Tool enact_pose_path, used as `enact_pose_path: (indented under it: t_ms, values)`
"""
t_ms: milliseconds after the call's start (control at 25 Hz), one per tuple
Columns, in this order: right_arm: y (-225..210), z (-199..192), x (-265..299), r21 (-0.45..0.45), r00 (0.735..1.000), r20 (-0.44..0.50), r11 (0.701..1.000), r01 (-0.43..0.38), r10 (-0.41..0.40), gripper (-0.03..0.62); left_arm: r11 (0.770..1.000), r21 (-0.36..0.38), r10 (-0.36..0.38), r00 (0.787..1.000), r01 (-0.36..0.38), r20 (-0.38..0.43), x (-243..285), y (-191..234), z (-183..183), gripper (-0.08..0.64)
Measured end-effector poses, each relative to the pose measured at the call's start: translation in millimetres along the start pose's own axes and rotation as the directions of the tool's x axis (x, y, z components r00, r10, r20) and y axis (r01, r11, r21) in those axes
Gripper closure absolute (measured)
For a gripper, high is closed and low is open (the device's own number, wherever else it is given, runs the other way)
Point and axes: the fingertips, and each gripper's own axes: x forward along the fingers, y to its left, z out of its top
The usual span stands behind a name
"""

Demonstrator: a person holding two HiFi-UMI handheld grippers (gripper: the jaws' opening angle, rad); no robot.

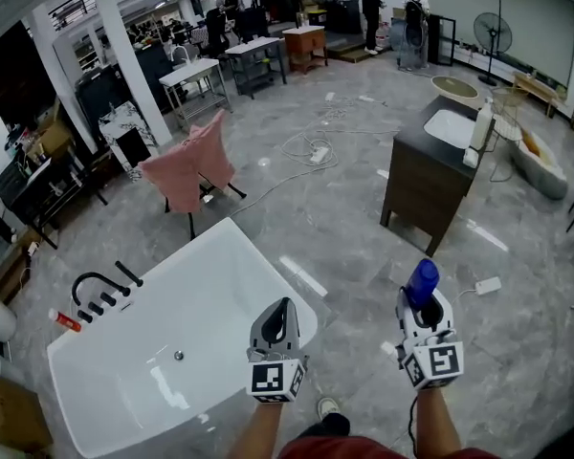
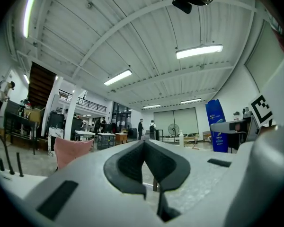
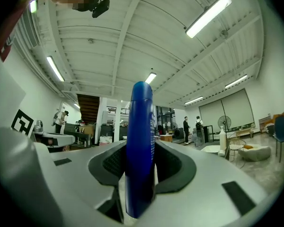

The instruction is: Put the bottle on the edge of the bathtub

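Note:
A blue bottle (image 1: 421, 281) stands upright between the jaws of my right gripper (image 1: 423, 304), which is shut on it, over the grey floor to the right of the bathtub. In the right gripper view the blue bottle (image 3: 142, 108) rises from the right gripper (image 3: 140, 150), with the pads pressed on both its sides. The white bathtub (image 1: 268, 266) fills the lower left of the head view. My left gripper (image 1: 282, 309) hovers over the tub's near right corner. Its jaws meet at the tips with nothing between them, as the left gripper (image 2: 144, 144) view shows.
A black faucet (image 1: 100, 290) and a small red and white bottle (image 1: 64, 320) sit on the tub's left edge. A pink draped chair (image 1: 187, 170) stands behind the tub. A dark vanity (image 1: 430, 175) with a sink stands at right. Cables (image 1: 311, 151) lie on the floor.

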Motion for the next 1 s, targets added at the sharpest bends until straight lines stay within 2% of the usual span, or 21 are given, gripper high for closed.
enact_pose_path:
  t_ms: [400,600,720,1000]
  values:
    - [-10.6,-2.4,104.5,0.02,0.995,0.021,0.995,-0.101,0.101,0.44,0.995,0.037,0.09,0.996,-0.091,0.021,68.8,41.6,7.7,0.555]
    - [-40.4,-2.6,159.1,0.032,0.985,0.029,0.985,-0.172,0.171,0.442,0.987,0.056,0.151,0.988,-0.152,0.027,112.2,39.5,9.7,0.555]
    - [-63.7,-8.1,205.6,0.044,0.974,0.031,0.973,-0.226,0.225,0.44,0.972,0.07,0.221,0.975,-0.223,0.037,146.7,42.2,10.9,0.555]
    - [-100.1,-15.4,314.1,0.056,0.926,0.06,0.925,-0.376,0.373,0.442,0.923,0.084,0.374,0.926,-0.376,0.044,223.3,54.0,10.9,0.555]
